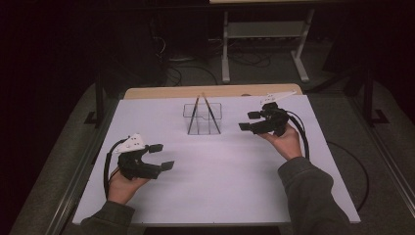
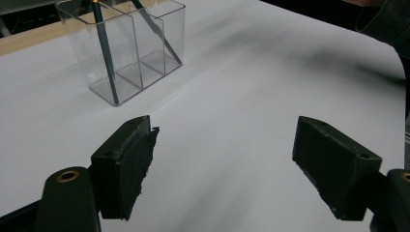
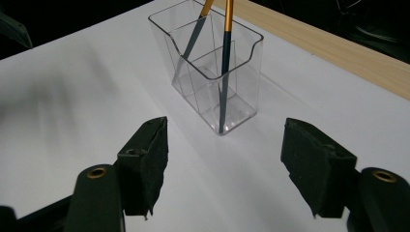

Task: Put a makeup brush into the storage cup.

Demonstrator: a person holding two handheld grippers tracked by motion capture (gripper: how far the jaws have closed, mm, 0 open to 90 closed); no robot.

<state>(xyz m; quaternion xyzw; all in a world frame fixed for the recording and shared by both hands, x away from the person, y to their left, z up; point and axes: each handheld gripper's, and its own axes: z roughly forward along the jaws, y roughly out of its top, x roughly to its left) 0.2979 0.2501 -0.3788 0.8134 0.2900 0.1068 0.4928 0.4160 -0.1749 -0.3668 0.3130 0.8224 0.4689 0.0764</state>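
A clear plastic holder (image 1: 203, 119) with compartments stands at the back middle of the white table. Two pens with dark lower ends and gold upper ends (image 1: 195, 113) (image 1: 212, 113) lean inside it. The holder (image 3: 212, 72) is a short way ahead of my right gripper (image 3: 223, 162), whose jaws stand open with nothing between them. The right gripper (image 1: 248, 121) is to the right of the holder. My left gripper (image 1: 162, 156) is nearer the front left, open and empty. From the left gripper (image 2: 223, 169) the holder (image 2: 128, 48) is farther off, up left.
The white table top (image 1: 220, 171) ends in a wooden strip (image 1: 210, 91) at the back. Beyond it, on the dark floor, stand cables and the legs of a grey frame (image 1: 264, 44). A sleeve (image 2: 387, 24) of the other arm is at the upper right of the left gripper view.
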